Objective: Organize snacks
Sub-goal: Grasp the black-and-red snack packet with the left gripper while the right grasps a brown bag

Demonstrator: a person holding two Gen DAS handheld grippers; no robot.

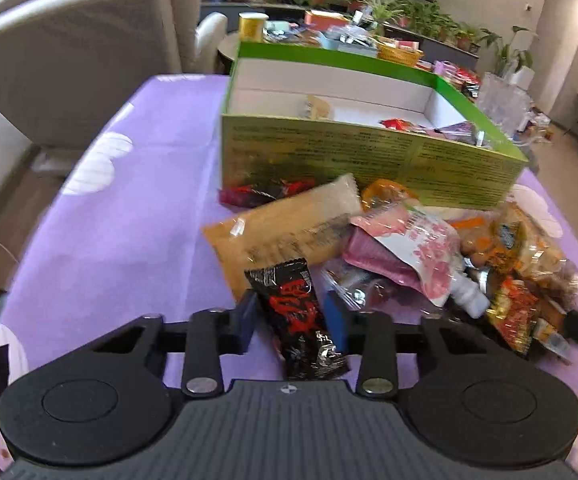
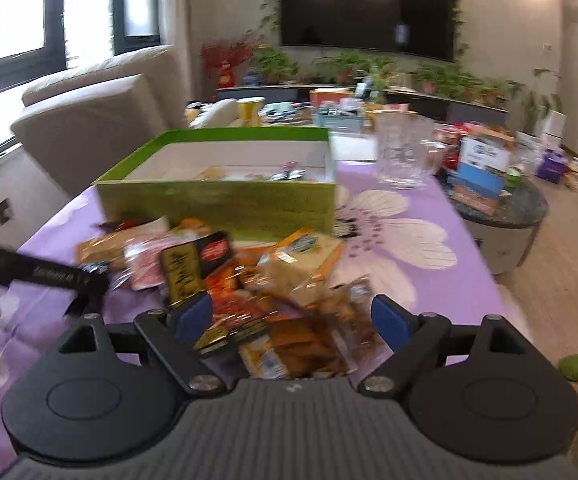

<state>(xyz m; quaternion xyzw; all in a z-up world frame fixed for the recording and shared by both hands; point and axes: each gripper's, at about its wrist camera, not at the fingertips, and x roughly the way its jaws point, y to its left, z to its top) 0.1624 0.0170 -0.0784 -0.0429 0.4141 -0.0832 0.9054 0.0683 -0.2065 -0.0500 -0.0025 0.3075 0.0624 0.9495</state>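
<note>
Nearest you, your left claw is clamped on the black-and-red snack packet; the blue pads press its sides about midway along. The packet's long axis runs from 11 o'clock at its far end to 5 o'clock toward the claw body, so it sits slightly skewed in the grip.

Your right claw stands apart, jaws wide, over the near edge of the snack pile. Orange and yellow wrappers lie between the pads, but motion blur hides whether either pad touches them.

Beyond the left claw, the tan packet lies at 12 o'clock, its length running 8 to 2, and a pink pouch lies at 1 o'clock. Farther still at 12 to 1 o'clock stands the green box, open-topped on the purple bench, with a few snacks already inside.

That is the relation that counts: the box lies straight ahead of and above the held packet, so the left claw is likely to lift over the near wall before letting go.

The left view shows the box's white floor and its mostly bare left half. The right view shows the left claw's dark arm coming in at 9 o'clock, plus a clear glass container beside the box, at 1 o'clock.
</note>
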